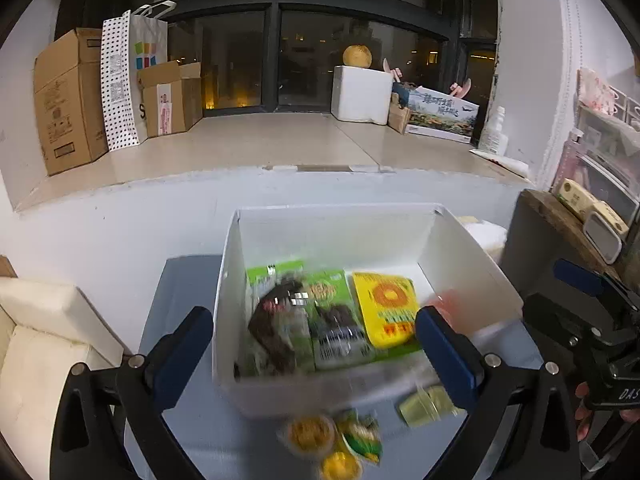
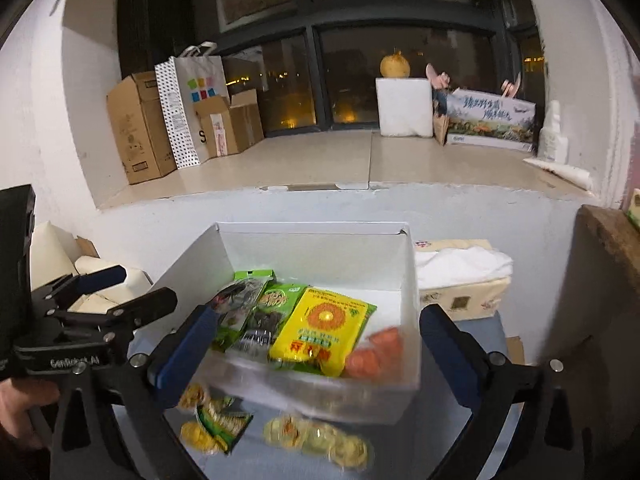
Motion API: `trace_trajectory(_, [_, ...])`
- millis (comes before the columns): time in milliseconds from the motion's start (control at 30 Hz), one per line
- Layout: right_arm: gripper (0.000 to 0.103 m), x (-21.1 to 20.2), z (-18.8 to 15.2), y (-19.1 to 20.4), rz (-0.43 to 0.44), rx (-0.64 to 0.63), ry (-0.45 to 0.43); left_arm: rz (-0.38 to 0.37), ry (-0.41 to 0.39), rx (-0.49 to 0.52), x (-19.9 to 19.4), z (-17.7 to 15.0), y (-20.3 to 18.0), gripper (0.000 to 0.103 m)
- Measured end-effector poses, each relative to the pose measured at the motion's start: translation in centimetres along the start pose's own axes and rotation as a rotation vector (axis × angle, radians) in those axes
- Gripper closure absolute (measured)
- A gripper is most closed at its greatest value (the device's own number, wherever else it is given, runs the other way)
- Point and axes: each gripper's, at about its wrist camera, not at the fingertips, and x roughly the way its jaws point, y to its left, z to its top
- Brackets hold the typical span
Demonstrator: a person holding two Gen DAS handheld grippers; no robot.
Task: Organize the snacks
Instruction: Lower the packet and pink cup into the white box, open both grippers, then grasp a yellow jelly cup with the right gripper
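Observation:
A white open box (image 1: 460,256) (image 2: 408,280) stands on a grey-blue table and holds a yellow snack packet (image 1: 386,308) (image 2: 320,328), green packets with dark snacks (image 1: 280,320) (image 2: 256,308) and a blurred orange-red item (image 2: 376,354). Small yellow jelly cups (image 1: 310,432) (image 2: 316,440) and a small green packet (image 1: 360,436) (image 2: 222,420) lie on the table in front of the box. My left gripper (image 1: 314,346) is open and empty, over the box's near wall. My right gripper (image 2: 316,348) is open and empty, also over the near wall.
A tissue pack (image 2: 460,276) lies right of the box. A wooden shelf (image 1: 560,216) stands at the right. A cream cushion (image 1: 36,340) is at the left. Behind is a window ledge (image 1: 280,144) with cardboard boxes (image 1: 68,96), bags and a white foam box (image 1: 360,92).

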Motion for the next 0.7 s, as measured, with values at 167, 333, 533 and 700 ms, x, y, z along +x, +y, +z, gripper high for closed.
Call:
trace_trajectory(167, [0.000, -4.8, -4.4, -0.2, -0.016, 0.000, -0.016, -0.015, -0.022, 0.005, -4.8, -4.2, -0.7, 0.000])
trace_trajectory(333, [0.000, -5.9, -9.4, -0.4, 0.013, 0.011, 0.060, -0.025, -0.007, -0.041, -8.1, -9.6, -0.6, 0.000])
trace_trajectory(533, [0.000, -5.1, -12.5, -0.6, -0.021, 0.003, 0.123, -0.026, 0.011, -0.068, -10.5, -12.7, -0.9, 0.000])
trace_trajectory(700, [0.000, -4.0, -12.7, -0.9, -0.037, 0.000, 0.148, -0.025, 0.012, -0.077, -11.8, -13.4, -0.9, 0.000])
